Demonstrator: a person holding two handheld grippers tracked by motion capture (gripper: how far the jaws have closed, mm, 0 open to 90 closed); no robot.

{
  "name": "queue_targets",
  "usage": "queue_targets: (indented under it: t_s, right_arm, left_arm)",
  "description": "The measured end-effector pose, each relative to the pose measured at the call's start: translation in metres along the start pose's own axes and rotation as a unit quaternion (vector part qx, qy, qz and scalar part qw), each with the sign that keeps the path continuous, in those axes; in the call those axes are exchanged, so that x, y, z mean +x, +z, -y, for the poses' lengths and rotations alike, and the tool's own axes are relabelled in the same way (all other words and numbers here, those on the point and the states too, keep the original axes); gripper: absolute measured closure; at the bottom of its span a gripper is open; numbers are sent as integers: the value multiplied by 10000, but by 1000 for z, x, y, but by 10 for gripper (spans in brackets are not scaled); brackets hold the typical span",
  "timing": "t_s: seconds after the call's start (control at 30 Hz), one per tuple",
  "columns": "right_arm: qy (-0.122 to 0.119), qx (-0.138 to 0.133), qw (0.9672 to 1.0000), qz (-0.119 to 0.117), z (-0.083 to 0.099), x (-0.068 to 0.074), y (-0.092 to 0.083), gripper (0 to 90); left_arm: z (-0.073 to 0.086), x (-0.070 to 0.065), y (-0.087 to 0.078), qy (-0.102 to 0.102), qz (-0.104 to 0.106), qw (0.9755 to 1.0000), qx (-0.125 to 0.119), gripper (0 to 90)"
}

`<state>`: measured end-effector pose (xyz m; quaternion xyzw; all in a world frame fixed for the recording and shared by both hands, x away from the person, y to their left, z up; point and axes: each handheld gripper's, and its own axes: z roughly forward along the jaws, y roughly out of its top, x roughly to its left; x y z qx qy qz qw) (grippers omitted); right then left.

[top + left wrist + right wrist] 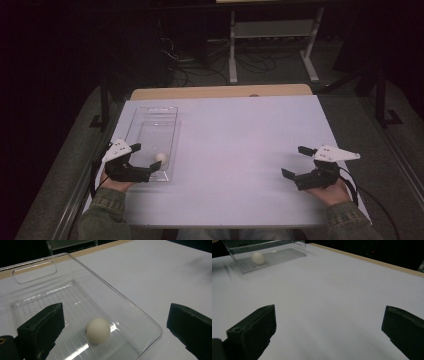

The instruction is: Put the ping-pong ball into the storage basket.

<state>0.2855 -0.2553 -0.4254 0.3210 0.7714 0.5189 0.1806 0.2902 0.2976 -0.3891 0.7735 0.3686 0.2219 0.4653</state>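
Jaws spread on left gripper (112,332); round white ball (97,330) in clear tray (150,322).

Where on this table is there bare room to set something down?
The white table top is bare between the clear plastic bin and the right gripper, and back to the far wooden edge. It is crowded only at the near left, where the left gripper hangs over the bin's near end by the white ball.

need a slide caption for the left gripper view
Open left gripper poised over a white ball lying in a clear plastic bin on a white table.
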Motion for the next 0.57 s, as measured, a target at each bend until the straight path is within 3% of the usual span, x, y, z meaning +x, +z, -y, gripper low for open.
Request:
queue_targets:
  t_s: [0.13,0.27,0.4,0.47,0.57]
  right_arm:
    - [36,-20,10000,-16,0,0,0,0]
    - [52,-47,10000,-23,0,-1,-1,0]
    - [74,-55,10000,-16,0,-1,-1,0]
    - [91,-55,9999,-17,0,-1,-2,0]
    - [90,-64,9999,-7,0,-1,-2,0]
  left_arm:
    - [6,0,-1,-99,-117,9995,-293,11]
    - [12,-1,0,-175,-94,9993,-318,11]
    - [14,-3,0,-141,-119,9993,-333,11]
    - [12,-5,-3,-53,-262,9985,-479,11]
    - [10,-7,-6,-87,-200,9979,-604,11]
